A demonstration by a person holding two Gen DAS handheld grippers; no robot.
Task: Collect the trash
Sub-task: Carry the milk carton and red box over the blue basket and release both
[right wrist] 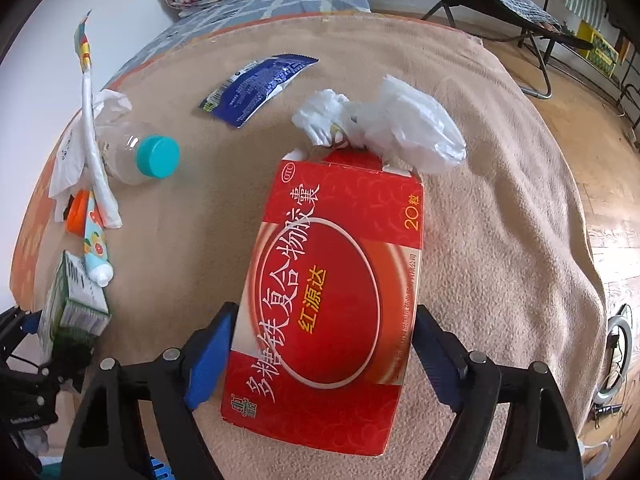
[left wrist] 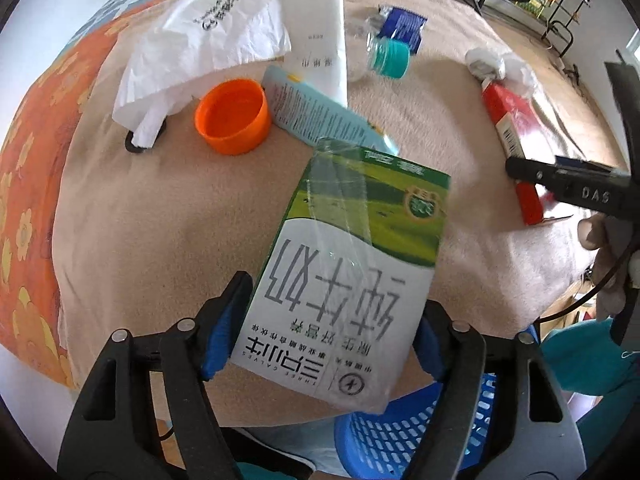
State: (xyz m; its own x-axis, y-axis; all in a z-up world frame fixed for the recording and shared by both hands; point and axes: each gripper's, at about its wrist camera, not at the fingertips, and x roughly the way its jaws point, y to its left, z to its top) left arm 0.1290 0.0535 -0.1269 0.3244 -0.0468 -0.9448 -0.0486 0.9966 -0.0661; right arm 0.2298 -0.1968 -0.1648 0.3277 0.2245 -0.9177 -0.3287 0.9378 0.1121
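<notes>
1. Left tool [left wrist: 320, 332]: the milk carton [left wrist: 344, 268] stands between its blue pads. The left pad [left wrist: 224, 332] lies against the carton's edge, and the right pad [left wrist: 430, 344] sits at its other side; whether they clamp it cannot be told.
2. The carton's near end hangs past the edge of the beige blanket [left wrist: 168, 216], above the blue basket [left wrist: 404, 432].
3. Right tool [right wrist: 320, 352]: the red box [right wrist: 332, 292] lies flat on the blanket [right wrist: 500, 240], its near half between the pads. The left pad [right wrist: 208, 360] is just beside the box edge, the right pad [right wrist: 436, 360] near the other edge; a grip cannot be confirmed.
4. A crumpled white bag [right wrist: 400, 124] touches the box's far end.
5. Beyond the carton: orange cap [left wrist: 232, 116], tube [left wrist: 316, 24], bottle [left wrist: 384, 52] with teal cap, blue wrapper [left wrist: 404, 28], white plastic bag [left wrist: 200, 44].
6. A gloved hand [left wrist: 608, 264] holds the right tool at the frame's right edge.
</notes>
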